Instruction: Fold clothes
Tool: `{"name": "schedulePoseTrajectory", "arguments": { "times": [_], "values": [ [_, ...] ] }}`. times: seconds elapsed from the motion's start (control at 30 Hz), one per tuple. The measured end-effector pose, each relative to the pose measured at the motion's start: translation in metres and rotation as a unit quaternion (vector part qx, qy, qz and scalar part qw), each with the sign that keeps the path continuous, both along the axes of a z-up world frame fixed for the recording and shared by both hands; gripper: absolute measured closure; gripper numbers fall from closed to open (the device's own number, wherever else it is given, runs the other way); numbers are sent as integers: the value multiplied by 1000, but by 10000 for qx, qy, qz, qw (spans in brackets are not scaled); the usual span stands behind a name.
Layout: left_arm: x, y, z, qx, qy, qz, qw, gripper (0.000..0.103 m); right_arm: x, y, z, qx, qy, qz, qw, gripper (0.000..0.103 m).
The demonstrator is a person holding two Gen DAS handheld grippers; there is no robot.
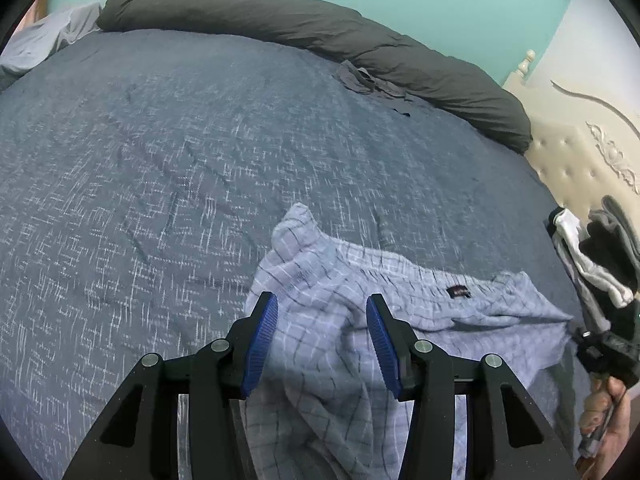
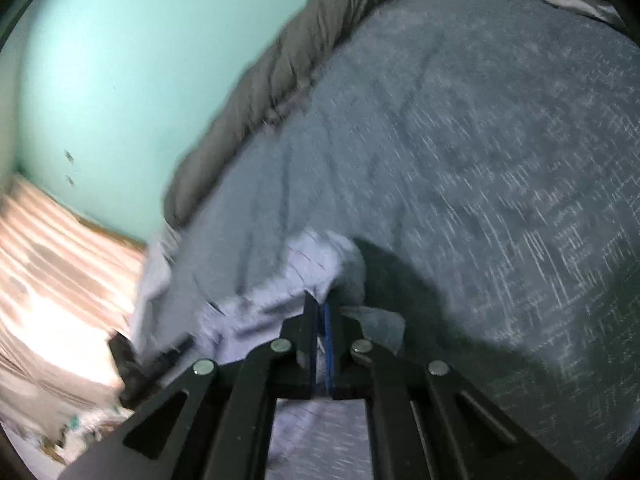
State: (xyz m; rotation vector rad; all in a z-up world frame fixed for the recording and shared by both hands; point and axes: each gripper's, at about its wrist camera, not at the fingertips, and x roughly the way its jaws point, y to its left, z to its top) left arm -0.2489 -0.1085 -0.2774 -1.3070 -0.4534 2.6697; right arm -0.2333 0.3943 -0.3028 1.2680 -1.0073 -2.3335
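Note:
Light blue plaid shorts (image 1: 360, 292) with a small dark label lie crumpled on the blue-grey bedspread (image 1: 140, 180). My left gripper (image 1: 322, 340) is open just above the shorts, blue pads on either side of a bunched fold, gripping nothing. My right gripper (image 2: 322, 320) is shut on the edge of the shorts (image 2: 280, 300) and lifts the cloth; it also shows at the right edge of the left wrist view (image 1: 600, 348). The right wrist view is blurred by motion.
A long dark grey rolled duvet (image 1: 320, 28) lies along the teal wall. A small dark grey garment (image 1: 368, 80) lies next to it. A pile of black, white and grey clothes (image 1: 592, 252) sits by the cream headboard (image 1: 580, 160).

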Motion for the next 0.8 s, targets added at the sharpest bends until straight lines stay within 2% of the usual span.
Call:
{"name": "schedulePoseTrajectory", "arguments": {
  "times": [0.1, 0.13, 0.3, 0.37, 0.53, 0.57, 0.67, 0.8],
  "values": [
    [7, 1, -2, -65, -31, -11, 10000, 53, 2, -3, -25, 150, -562, -29, 9983, 101],
    [8, -1, -3, -55, -50, 17, 10000, 53, 3, -5, -26, 256, -621, -19, 9977, 101],
    [6, -7, -5, -22, -42, 104, 9999, 53, 2, -13, -20, 877, -676, 146, 9937, 101],
    [4, -8, -5, -10, -29, 134, 9999, 53, 1, -18, -23, 831, -847, 271, 9926, 100],
    [-3, -10, -8, 68, -52, 150, 9999, 53, 1, -15, 0, 959, -737, -188, 9925, 98],
    [-5, -10, -7, 75, -37, 147, 9999, 53, -3, -16, 10, 993, -604, -282, 9928, 93],
    [-8, -11, -9, 69, -35, 124, 9999, 53, -14, -18, 27, 1106, -272, -418, 9926, 68],
    [-13, -13, -13, 100, -85, 152, 9998, 53, -34, -33, 20, 891, -107, -320, 9954, 66]
  ]
}}
